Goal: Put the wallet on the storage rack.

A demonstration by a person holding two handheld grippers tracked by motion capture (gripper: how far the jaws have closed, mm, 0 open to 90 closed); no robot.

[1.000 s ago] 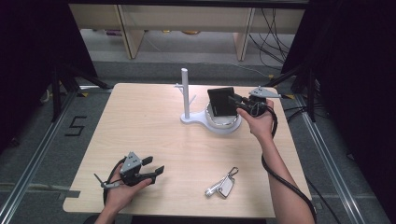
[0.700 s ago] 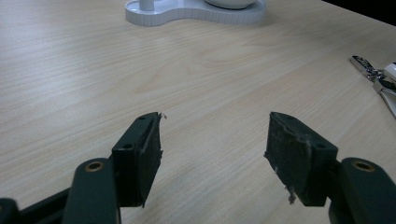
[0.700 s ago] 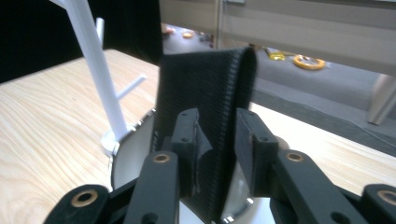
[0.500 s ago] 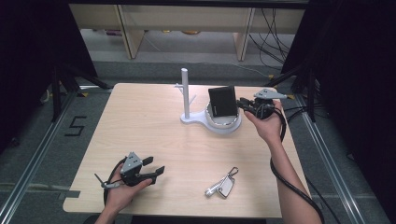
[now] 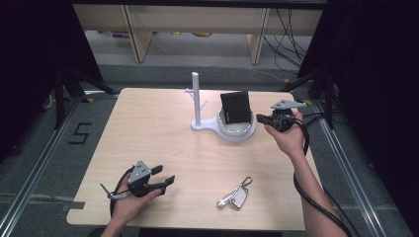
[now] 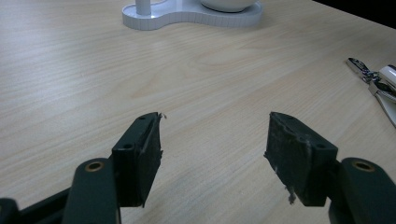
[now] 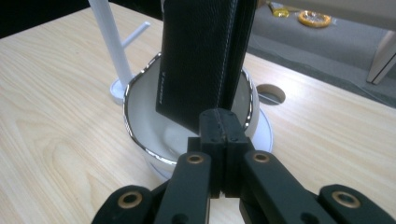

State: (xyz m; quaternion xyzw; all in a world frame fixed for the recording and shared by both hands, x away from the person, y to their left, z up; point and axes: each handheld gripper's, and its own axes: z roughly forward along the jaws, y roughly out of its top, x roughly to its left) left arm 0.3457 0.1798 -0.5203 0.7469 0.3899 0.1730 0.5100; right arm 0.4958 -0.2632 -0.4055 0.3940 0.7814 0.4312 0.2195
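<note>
A black leather wallet (image 5: 235,107) stands upright in the white bowl (image 5: 238,134) of a white stand with a tall post (image 5: 196,98). My right gripper (image 5: 261,118) sits just right of the bowl, pointing at it. Its jaws have just been closing and now meet with nothing between them. In the right gripper view the shut gripper (image 7: 225,126) is just short of the wallet (image 7: 201,60) and the bowl's rim (image 7: 135,88). My left gripper (image 5: 163,175) rests near the table's front left. In its own view the left gripper (image 6: 215,140) is open over bare wood.
A key ring with a white fob (image 5: 236,196) lies near the front edge, right of centre, and appears at the right edge of the left gripper view as the keys (image 6: 380,84). The stand's base (image 6: 187,16) is far ahead there. A cable hole (image 7: 270,94) lies behind the bowl.
My right gripper has drawn back to the right, away from the wallet, and its jaws have come together. The wallet stays standing in the bowl. The left hand has kept still.
</note>
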